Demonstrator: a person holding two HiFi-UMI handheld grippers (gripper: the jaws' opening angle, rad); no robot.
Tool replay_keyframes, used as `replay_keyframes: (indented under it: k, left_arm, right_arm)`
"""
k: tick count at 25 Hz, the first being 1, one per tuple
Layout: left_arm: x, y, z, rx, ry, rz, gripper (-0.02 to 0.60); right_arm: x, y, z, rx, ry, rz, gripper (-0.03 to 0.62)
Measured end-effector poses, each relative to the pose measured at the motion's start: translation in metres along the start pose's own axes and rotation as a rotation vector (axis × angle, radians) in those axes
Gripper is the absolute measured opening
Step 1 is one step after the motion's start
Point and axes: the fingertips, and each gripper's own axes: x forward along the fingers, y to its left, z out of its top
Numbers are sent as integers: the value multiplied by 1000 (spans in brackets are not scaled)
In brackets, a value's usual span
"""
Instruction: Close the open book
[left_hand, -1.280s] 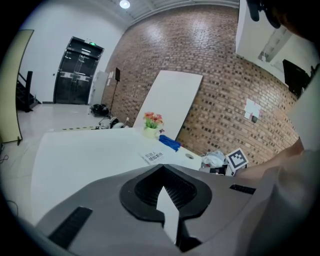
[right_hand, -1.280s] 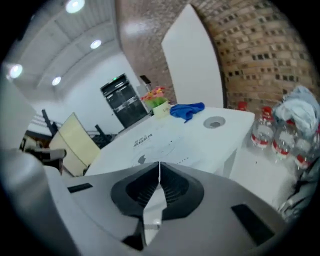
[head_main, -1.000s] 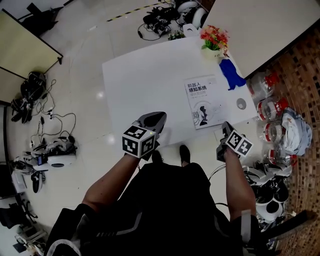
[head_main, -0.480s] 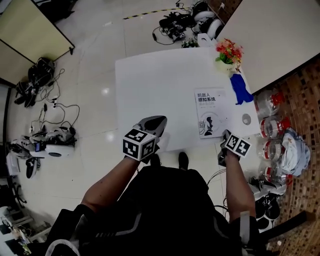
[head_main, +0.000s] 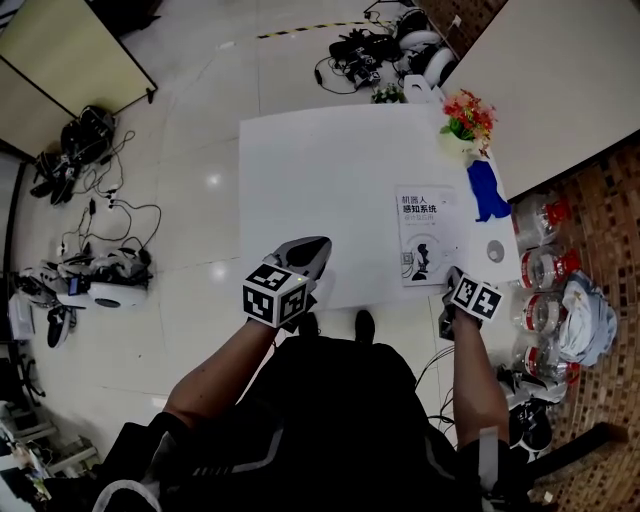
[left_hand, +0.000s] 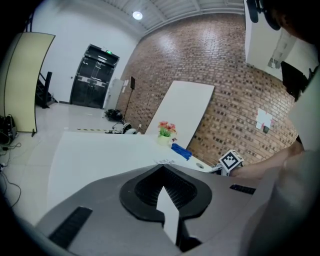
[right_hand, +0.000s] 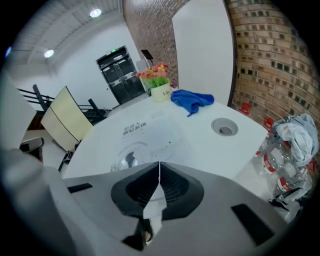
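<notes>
Book (head_main: 431, 235) closed; flowers (head_main: 468, 112) in pot (right_hand: 161, 92); left claw (left_hand: 161, 167) and right claw (right_hand: 159, 163) closed, empty.

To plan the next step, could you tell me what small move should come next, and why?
Probably just draw both grippers back from the table: the book already lies flat, cover up, apparently closed, and the left gripper and right gripper are shut and empty near the table's edge.

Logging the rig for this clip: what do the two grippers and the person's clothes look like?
Both the left gripper and right gripper have grey shells with black ribbed pads. Each carries a cube of black-and-white square markers. The person wears a dark short-sleeved top.
</notes>
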Motion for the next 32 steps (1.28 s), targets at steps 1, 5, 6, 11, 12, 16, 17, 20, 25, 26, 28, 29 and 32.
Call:
replay_keyframes:
  k: [1, 5, 6, 11, 12, 16, 17, 20, 25, 26, 28, 29, 32]
  left_arm:
    - [0, 0, 2, 0, -6, -2, -2]
    - [-1, -1, 17, 2, -66, -13, -2]
    - [-2, -2, 23, 12, -89, -12, -2]
    - [-6, -22, 53, 83, -180, -21, -2]
    - [-6, -25, 57, 93, -189, -18, -2]
    - [-12, -36, 75, 108, -236, 17, -2]
    - [-13, -39, 77, 109, -247, 31, -2]
    - [-18, -48, 81, 104, -276, 85, -2]
    - [-35, -69, 82, 115, -312, 139, -2]
    - [-42, -75, 79, 124, -312, 141, -2]
    - [-58, -86, 74, 132, -320, 150, -2]
    - [-67, -91, 70, 134, -329, 153, -2]
    - [-99, -108, 51, 146, -349, 159, -2]
  right_arm:
    - [-4, 9, 9, -14, -25, 27, 3]
    - [-27, 60, 57, -114, -140, 179, 3]
    - [-36, 77, 71, -154, -178, 227, 3]
    - [-85, 144, 125, -351, -335, 401, 3]
    - [-92, 150, 133, -377, -353, 415, 3]
    - [-118, 170, 153, -458, -411, 494, 3]
    - [-122, 174, 156, -472, -418, 517, 3]
    - [-134, 177, 157, -519, -435, 564, 3]
    - [-153, 180, 152, -560, -461, 615, 3]
    - [-159, 183, 147, -560, -463, 625, 3]
    - [-173, 187, 137, -570, -468, 629, 3]
    - [-181, 190, 131, -575, -473, 626, 3]
    - [-207, 199, 104, -584, -488, 621, 3]
